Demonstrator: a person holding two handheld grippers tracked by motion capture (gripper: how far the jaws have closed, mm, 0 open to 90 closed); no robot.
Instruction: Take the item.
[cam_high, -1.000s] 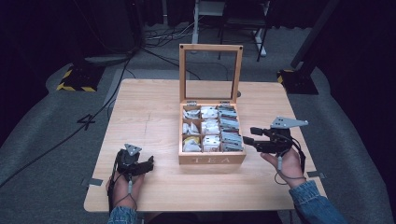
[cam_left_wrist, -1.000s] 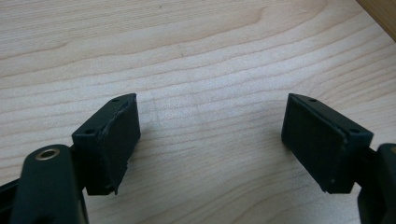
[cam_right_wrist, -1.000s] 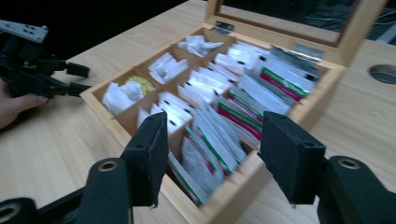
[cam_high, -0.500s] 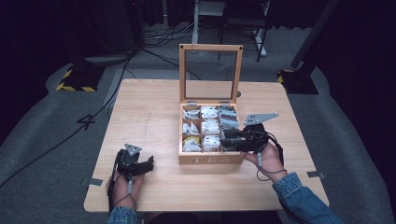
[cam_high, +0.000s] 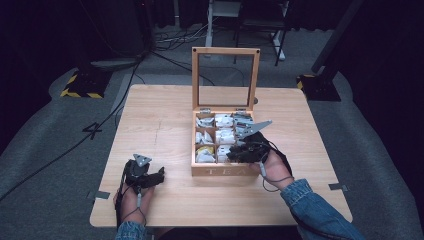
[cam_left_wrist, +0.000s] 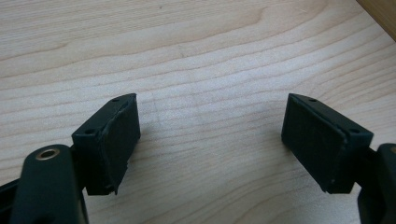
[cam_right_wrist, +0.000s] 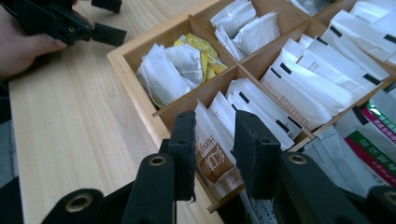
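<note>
My right claw (cam_right_wrist: 214, 154) has just been closing around a brown-printed tea packet (cam_right_wrist: 211, 156) at lower centre, in the tea box (cam_high: 222, 170); grip unconfirmed. Risk: pinching neighbouring packets too. Left claw (cam_left_wrist: 210, 140) rests wide open, empty, on the bench (cam_high: 160, 120).

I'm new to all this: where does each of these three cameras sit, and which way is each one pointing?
High view: above the person's side, looking forward and down on the table and tea box; both forearms and hands show.
Left gripper view: rides the left gripper, facing bare tabletop; its two jaws stand wide apart.
Right gripper view: rides the right gripper, facing the box's tea packets; the other hand shows top left.
Shared: the high and right gripper views both show the tea box.
</note>
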